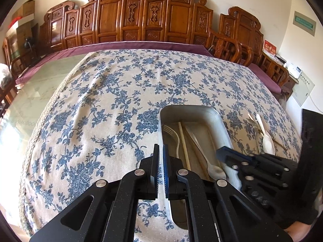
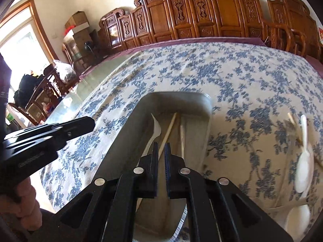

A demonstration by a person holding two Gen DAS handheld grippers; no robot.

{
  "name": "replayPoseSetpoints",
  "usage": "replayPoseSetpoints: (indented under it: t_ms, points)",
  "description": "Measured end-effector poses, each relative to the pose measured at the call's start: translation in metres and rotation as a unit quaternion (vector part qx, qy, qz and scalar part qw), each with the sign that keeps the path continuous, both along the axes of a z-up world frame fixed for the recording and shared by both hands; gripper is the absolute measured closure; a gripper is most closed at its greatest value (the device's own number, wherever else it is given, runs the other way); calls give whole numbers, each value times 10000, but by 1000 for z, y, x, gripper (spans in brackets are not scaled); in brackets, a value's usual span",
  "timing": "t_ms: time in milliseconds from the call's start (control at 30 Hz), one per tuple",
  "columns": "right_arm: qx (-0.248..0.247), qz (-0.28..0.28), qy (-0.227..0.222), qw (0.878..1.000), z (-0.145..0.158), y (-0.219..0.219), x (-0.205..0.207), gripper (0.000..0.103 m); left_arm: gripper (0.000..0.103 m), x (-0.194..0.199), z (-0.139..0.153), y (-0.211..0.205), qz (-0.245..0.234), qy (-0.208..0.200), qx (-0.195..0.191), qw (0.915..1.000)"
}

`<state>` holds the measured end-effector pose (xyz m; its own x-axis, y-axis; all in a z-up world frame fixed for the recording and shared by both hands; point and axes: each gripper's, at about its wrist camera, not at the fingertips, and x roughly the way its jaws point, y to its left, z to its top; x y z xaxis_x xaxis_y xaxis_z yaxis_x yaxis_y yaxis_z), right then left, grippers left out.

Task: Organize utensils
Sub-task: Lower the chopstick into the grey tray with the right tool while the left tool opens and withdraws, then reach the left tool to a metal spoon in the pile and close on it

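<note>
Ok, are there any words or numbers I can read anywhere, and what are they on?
Nothing can be read for sure.
Green wall sign: writing too small to read.
Red card: gold marks, blurred.
White wall panel: print too small to read.
Left claw: raised letters on its side, too blurred to read.

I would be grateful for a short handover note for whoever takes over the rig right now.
Left gripper: fingers nearly shut, holding nothing, at the tray's left edge.
Right gripper: fingers nearly shut, empty, above the tray.
Metal tray on the floral tablecloth: already holds a fork, a chopstick and a spoon.
Left to do: to the tray's right, a white spoon, a chopstick and more utensils lie on the cloth; move them into the tray.
</note>
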<state>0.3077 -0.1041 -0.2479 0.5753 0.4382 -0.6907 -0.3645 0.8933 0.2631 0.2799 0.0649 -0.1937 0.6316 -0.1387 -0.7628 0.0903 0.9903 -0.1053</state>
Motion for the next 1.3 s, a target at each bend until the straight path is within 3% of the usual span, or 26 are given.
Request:
replayPoseSetpoints:
  t_ms: [167, 300, 433, 567, 767, 933, 1133, 1300]
  points:
    - [-300, -105, -304, 9990, 25, -37, -11, 95, 100, -2, 2, -14, -159, -40, -53, 9999]
    - [-583, -324, -450, 9968, 37, -74, -16, 95, 90, -5, 3, -30, -316, -74, -38, 9995]
    - [-1066, -524, -566, 9913, 39, -110, -22, 95, 88, -7, 2, -45, -487, -70, -66, 9988]
    - [-1368, -810, -510, 9860, 31, -145, -28, 95, 80, -10, 2, -64, -678, -59, -78, 9976]
    - [-1274, -1220, -319, 9838, 12, -181, -32, 95, 76, -18, 1, -102, -1101, -50, -51, 9939]
    - [-1295, -1231, -123, 9838, -8, -190, -35, 95, 75, -22, -6, -131, -1470, 13, 142, 9890]
    - [-1251, -1120, 148, 9857, -23, -200, -33, 83, 71, -17, -19, -154, -1728, 294, 443, 9835]
    - [-1030, -1169, 222, 9875, -23, -211, -32, 82, 71, -9, -28, -170, -1842, 564, 574, 9796]
